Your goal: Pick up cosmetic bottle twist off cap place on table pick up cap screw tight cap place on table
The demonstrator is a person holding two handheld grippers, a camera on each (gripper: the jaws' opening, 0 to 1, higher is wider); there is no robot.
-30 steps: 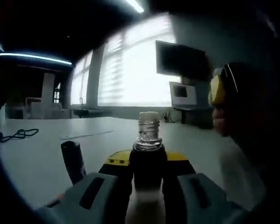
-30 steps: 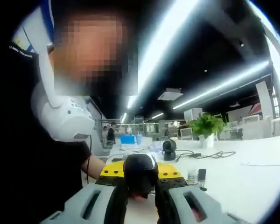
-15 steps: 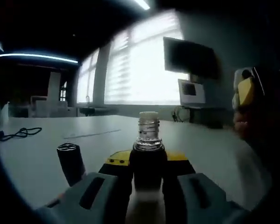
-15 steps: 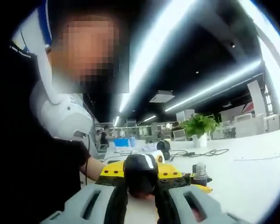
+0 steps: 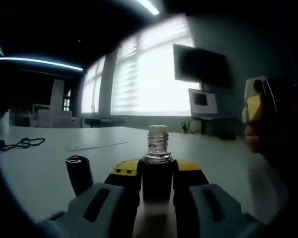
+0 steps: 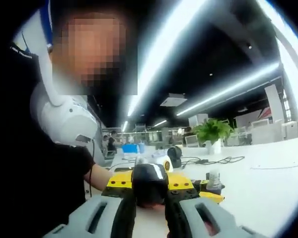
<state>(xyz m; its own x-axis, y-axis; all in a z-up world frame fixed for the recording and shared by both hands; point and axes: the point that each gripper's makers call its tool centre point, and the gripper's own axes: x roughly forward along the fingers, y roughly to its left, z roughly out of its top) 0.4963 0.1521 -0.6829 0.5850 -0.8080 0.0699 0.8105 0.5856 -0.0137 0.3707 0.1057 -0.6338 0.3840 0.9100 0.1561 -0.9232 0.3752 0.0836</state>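
My left gripper (image 5: 158, 173) is shut on the dark body of the cosmetic bottle (image 5: 158, 148), held upright; its clear threaded neck stands bare above the jaws. In the right gripper view my right gripper (image 6: 149, 192) is shut on the black cap (image 6: 149, 181), which sits between the jaws. That same bottle neck (image 6: 214, 177) shows low at the right of that view, above the yellow of the left gripper (image 6: 208, 193). The right gripper's yellow body (image 5: 256, 105), with a hand behind it, appears at the right edge of the left gripper view.
A white table (image 5: 35, 163) stretches out below, with a dark upright cylinder (image 5: 78, 173) on it left of the jaws and a black cable (image 5: 21, 144) beyond. The person's torso (image 6: 44, 163) is close on the left; a potted plant (image 6: 213, 133) and cables (image 6: 208, 160) lie farther off.
In the right gripper view the bottle and left gripper have come nearer from the right. Both grippers keep their hold.
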